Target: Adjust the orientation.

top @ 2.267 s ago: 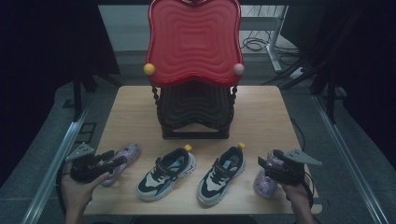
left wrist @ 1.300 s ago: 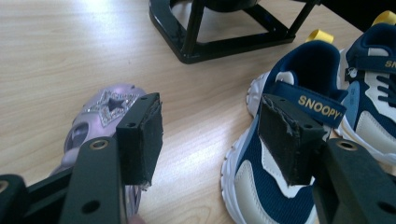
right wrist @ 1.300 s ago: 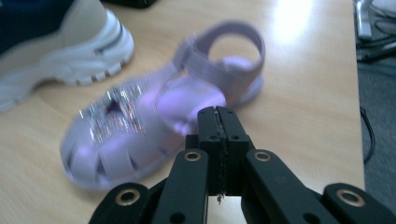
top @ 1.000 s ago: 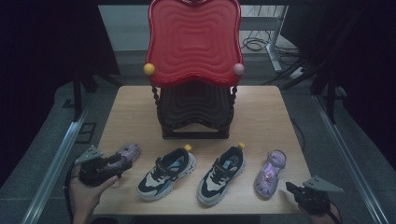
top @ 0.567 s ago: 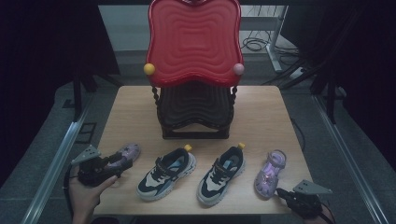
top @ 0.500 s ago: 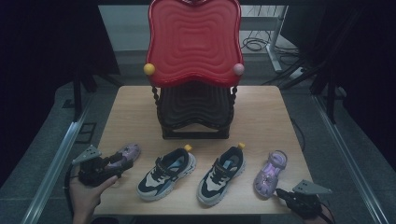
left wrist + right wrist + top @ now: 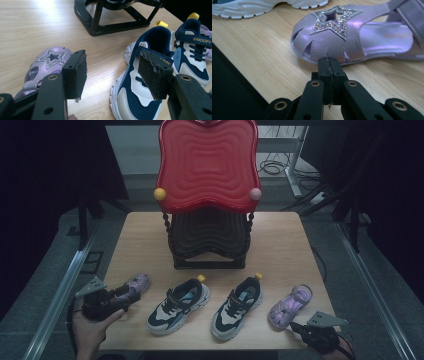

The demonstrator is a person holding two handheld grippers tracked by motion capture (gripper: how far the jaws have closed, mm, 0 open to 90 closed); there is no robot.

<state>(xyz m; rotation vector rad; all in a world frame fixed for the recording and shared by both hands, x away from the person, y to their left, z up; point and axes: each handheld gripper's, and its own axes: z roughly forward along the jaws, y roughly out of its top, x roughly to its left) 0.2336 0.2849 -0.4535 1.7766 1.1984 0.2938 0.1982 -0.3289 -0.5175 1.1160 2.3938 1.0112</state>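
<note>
Purple sandals, each with a glittery star on the toe, lie at the two ends of a row of four shoes along the lower part of the high view: the left sandal (image 7: pixel 131 287) at lower left and the right sandal (image 7: pixel 290 305) at lower right, with a pair of navy-and-white sneakers, one (image 7: pixel 179 305) left of centre and one (image 7: pixel 237 306) right of centre, between them. All four sit on the wooden counter (image 7: pixel 280 245) with toes toward the bottom of the frame, in front of a black shoe rack (image 7: pixel 209 240) with a red wavy top shelf (image 7: pixel 207 165), a layout that probably leaves each shoe easy to pick off toward the rack. The left hand-held gripper (image 7: pixel 107 296) rests low over the left sandal; in its own view its jaws stand wide apart, with the sandal's toe (image 7: pixel 47 62) behind the left pad (image 7: pixel 75 73) and bare wood in the gap, so nothing is clamped, and the spread seems sized to straddle the shoe. The right hand-held gripper (image 7: pixel 300 327) sits at the counter's lower right edge with its jaws pressed fully together on nothing, the tip (image 7: pixel 329 67) just short of the right sandal's toe (image 7: pixel 329 37); whether it touches the sole edge I cannot tell. With its jaws together it looks set to nudge rather than to grasp.
</note>
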